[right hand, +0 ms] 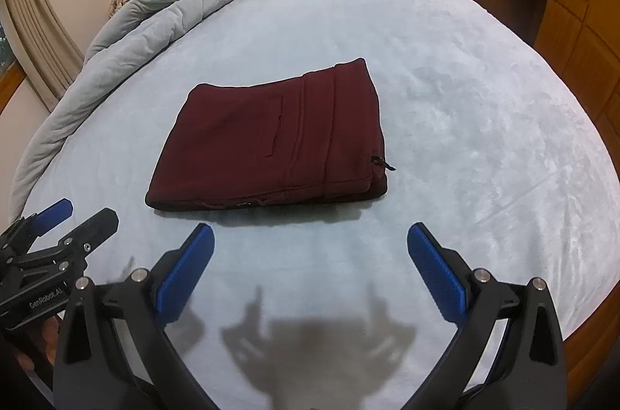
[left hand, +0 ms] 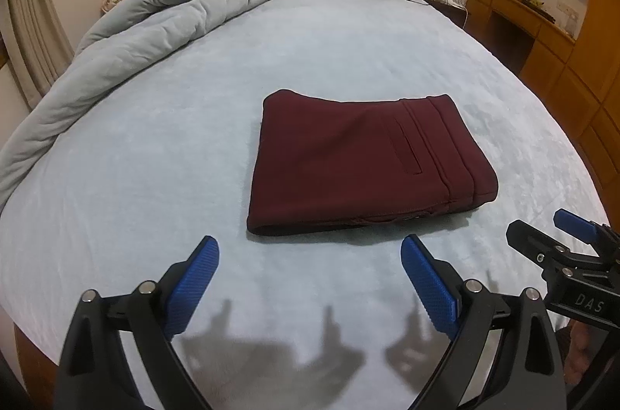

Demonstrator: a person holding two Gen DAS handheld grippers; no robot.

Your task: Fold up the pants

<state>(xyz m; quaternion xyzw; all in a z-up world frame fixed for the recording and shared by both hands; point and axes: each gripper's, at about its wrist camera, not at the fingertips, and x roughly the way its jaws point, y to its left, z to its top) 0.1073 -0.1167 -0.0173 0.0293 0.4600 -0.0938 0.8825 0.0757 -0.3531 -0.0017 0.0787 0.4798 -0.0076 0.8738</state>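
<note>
Two claws were out over the bed (left hand: 155,146), both empty, w/ the pants (left hand: 360,162) lying ahead of them as a squared-off maroon bundle.

Far left, a grey quilt (left hand: 174,7) sat heaped along the bed edge, well apart from the pants, so no snag risk there. Next came our left claw (left hand: 310,255): blue pads spread wide, nothing between them, hovering near the front edge of the bundle but not touching it. The pants lay roughly mid-bed, a bit right of centre in the left view; the top layer showed a pocket slit and seams, the waistband sat on the right side, and stacked layers showed along the near edge. We judged the folding basically done, or one tidy-up away.

Right of that, our right claw (right hand: 310,235) was also wide apart and empty, just short of the bundle's near edge. A small dark tab, maybe a zip pull or drawstring end (right hand: 383,164), poked out at the right corner; we couldn't tell which.

Risks as we saw them: any nudge at the near edge could slide the top layers off, esp. on that plush sheet, and undo the stack. Pinching only the top layer instead of the whole thickness would peel it open. The two claws sat close to each other, so crossing paths could knock them together.
</note>
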